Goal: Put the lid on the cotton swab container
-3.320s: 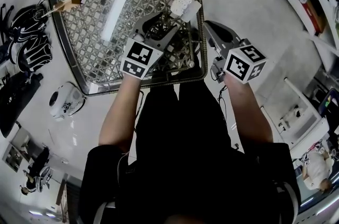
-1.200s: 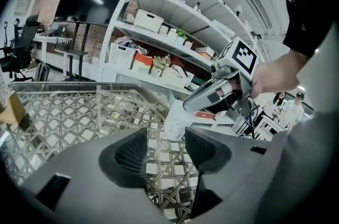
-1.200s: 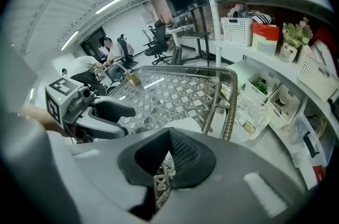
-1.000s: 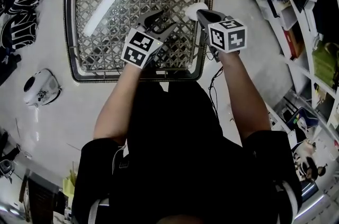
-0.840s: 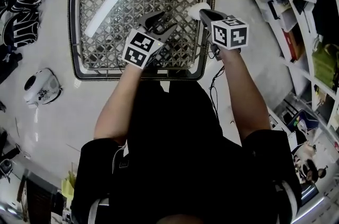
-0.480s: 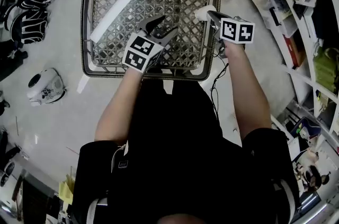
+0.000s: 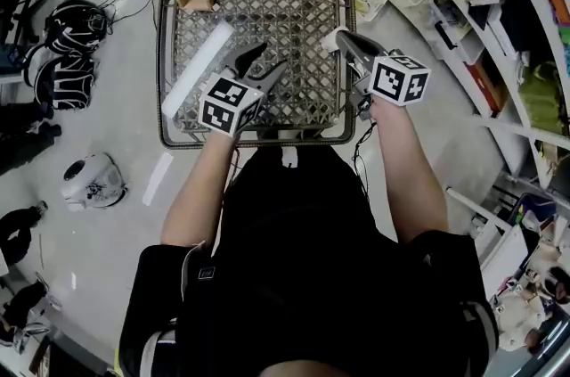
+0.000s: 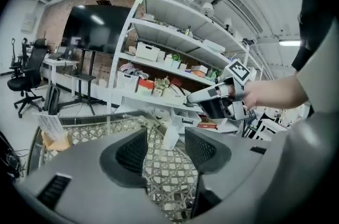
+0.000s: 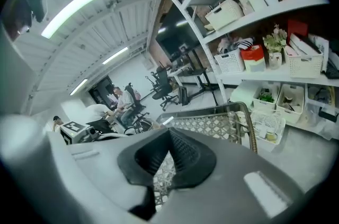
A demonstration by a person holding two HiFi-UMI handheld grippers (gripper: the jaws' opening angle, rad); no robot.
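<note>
A small white object (image 7: 330, 38) stands at the right side of the lattice-topped table (image 7: 258, 139); whether it is the swab container or its lid I cannot tell. My right gripper (image 7: 341, 36) hovers right beside it, jaws shut with nothing seen between the pads (image 9: 183, 151). My left gripper (image 7: 265, 60) is open over the table's near middle, empty. In the left gripper view the white object (image 8: 170, 132) shows beyond the open jaws, under the right gripper (image 8: 212, 98). In the right gripper view the white object is hidden.
A small tan item (image 7: 198, 1) lies at the table's far left corner. A long white streak (image 7: 198, 65) crosses the left of the top. Shelves with boxes (image 7: 499, 19) stand to the right. Bags (image 7: 58, 54) and a white helmet-like thing (image 7: 92, 181) lie on the floor at left.
The right gripper has moved in from beyond the table's right edge to the white object. The left gripper stays open over the table. The head view has shifted back.
</note>
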